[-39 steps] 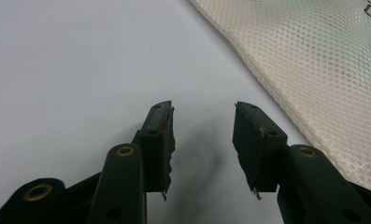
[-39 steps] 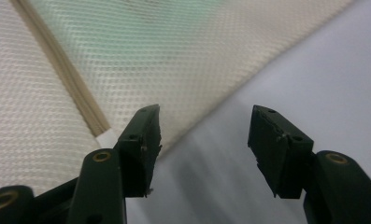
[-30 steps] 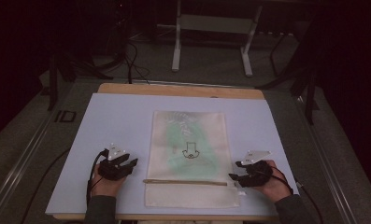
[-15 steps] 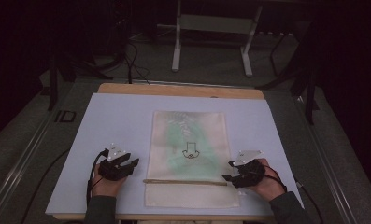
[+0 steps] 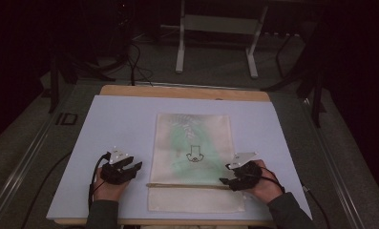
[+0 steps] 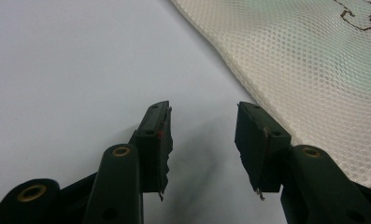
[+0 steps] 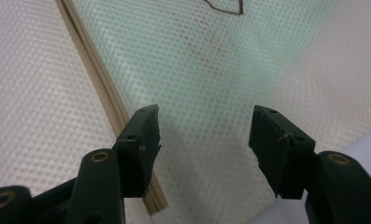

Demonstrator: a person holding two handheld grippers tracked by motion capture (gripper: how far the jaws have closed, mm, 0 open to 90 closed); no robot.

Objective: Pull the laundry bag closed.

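Observation:
A cream mesh bag [image 5: 193,157] with a green tint and a small dark drawing lies flat in the middle of the pale mat [image 5: 120,124]. A tan zipper strip [image 5: 184,185] crosses its near part. My left gripper [image 5: 134,168] rests open on the mat just left of the bag's edge [image 6: 286,70]. My right gripper [image 5: 226,179] is open over the bag's right side [image 7: 211,79], its left jaw by the zipper strip [image 7: 103,93]. Nothing is between either pair of jaws.
The mat covers a wooden table [image 5: 187,91]. Beyond the table stand a white metal frame [image 5: 215,33] and cables on the dark floor. A label plate [image 5: 65,119] sits off the mat's left side.
My right gripper has moved left from the mat onto the bag's right edge near the zipper strip. The left gripper has stayed in place.

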